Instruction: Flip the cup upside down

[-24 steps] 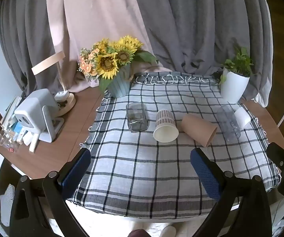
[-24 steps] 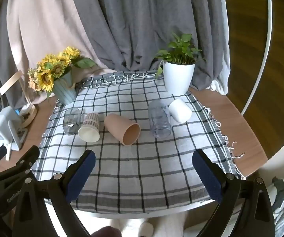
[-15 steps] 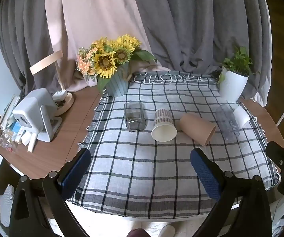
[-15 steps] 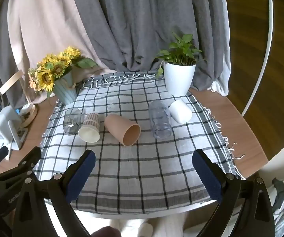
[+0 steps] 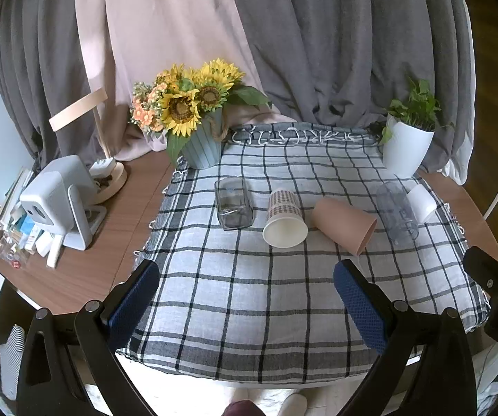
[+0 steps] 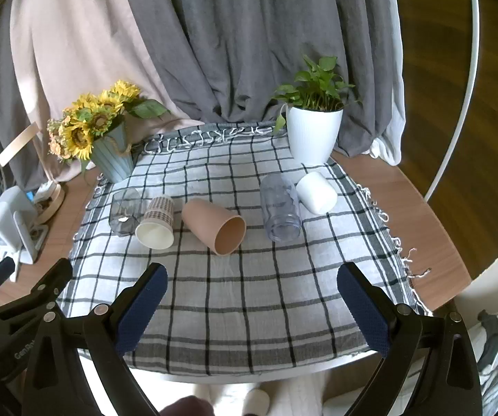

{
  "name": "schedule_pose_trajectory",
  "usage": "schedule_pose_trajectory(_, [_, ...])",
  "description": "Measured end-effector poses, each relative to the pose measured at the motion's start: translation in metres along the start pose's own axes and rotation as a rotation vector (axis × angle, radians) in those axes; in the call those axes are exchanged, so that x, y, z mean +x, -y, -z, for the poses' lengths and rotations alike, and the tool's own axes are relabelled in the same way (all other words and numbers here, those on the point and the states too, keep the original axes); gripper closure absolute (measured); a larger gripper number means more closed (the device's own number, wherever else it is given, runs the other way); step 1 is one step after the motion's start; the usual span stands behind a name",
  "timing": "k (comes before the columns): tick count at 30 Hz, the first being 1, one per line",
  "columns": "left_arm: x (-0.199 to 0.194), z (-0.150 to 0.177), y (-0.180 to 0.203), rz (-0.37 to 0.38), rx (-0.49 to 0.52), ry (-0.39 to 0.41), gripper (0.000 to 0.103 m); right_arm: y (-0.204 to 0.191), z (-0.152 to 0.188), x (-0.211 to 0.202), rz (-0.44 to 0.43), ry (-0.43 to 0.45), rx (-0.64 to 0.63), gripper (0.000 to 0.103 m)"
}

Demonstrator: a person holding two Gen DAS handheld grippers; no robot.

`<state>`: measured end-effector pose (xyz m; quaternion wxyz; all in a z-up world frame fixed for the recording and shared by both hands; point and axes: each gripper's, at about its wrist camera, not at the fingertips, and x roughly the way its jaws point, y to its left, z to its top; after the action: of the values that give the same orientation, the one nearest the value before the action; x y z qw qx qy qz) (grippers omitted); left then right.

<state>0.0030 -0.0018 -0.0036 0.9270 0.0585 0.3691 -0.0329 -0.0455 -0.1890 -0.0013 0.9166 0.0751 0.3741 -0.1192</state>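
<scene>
Several cups lie on their sides in a row on a checked cloth [image 5: 249, 294]: a clear square glass [image 5: 232, 204], a patterned paper cup [image 5: 284, 218], a tan cup [image 5: 344, 220], a clear plastic tumbler [image 5: 396, 215] and a white cup [image 5: 421, 202]. They also show in the right wrist view: the glass [image 6: 125, 211], paper cup [image 6: 156, 223], tan cup [image 6: 214, 226], tumbler [image 6: 280, 208] and white cup [image 6: 317, 192]. My left gripper [image 5: 247, 289] is open and empty above the cloth's near part. My right gripper [image 6: 252, 294] is open and empty, likewise short of the cups.
A sunflower vase [image 5: 202, 145] stands at the cloth's back left and a white plant pot [image 5: 406, 149] at the back right. A small white device [image 5: 58, 201] and clutter sit on the wooden table [image 5: 86, 267] to the left. Curtains hang behind.
Both views have shifted slightly; the cups sit a touch higher in the left wrist view. Both grippers stay open. No cup has moved.
</scene>
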Motion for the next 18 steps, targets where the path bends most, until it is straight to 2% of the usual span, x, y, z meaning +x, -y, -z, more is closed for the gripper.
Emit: schedule_pose_trajectory(18, [0.0002,-0.0024,-0.0007,0.001,-0.005,0.002,0.0,-0.0005,-0.0028,0.0038,-0.002,-0.004,0.005,0.004])
